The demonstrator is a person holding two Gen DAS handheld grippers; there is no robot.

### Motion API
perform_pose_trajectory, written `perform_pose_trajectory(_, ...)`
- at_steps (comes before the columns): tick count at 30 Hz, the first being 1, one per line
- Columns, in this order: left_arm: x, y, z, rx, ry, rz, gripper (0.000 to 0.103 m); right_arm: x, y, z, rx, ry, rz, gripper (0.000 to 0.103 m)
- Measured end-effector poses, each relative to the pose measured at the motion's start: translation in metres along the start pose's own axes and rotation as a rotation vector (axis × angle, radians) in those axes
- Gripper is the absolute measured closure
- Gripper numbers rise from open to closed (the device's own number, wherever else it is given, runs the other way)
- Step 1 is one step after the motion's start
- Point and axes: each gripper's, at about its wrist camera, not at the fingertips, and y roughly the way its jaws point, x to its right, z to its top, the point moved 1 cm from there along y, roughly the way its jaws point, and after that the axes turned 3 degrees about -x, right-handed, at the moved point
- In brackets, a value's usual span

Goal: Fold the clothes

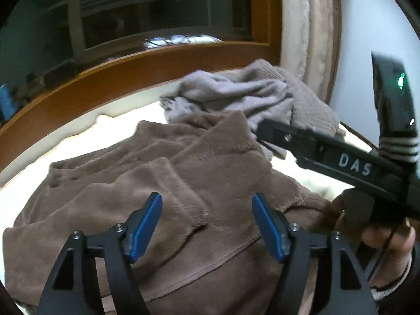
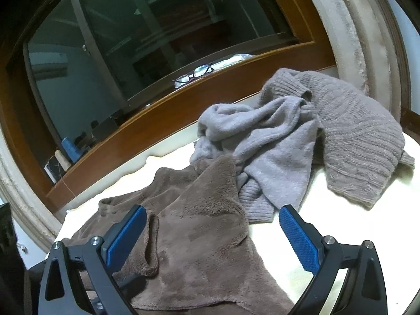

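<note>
Both tools, left [image 1: 207, 225] and right [image 2: 212, 239], gape over the rumpled fleece [image 2: 199, 225] at lower centre; pinching a hem edge would fold cleanest.

Eyeglasses [image 2: 193, 74] on wooden window sill [image 2: 183, 105], dark window pane [image 2: 157, 26], beige curtain [image 2: 349, 34]

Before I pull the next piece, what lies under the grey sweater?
The grey sweater overlaps the brown fleece garment's far edge, the knitted sweater and the cream bedding. Anything beneath is covered.
</note>
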Motion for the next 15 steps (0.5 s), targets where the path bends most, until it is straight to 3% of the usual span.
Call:
perform_pose_trajectory(11, -0.127, -0.073, -0.047, 0.054, -0.314, 0.230, 0.024, -0.011, 0.008, -0.007, -0.047, -0.037, 0.143, 0.000)
perform_pose_trajectory(15, -0.171, -0.085, -0.076, 0.033, -0.388, 0.338, 0.024, -0.026, 0.022, -0.013, -0.159, -0.081, 0.206, 0.000)
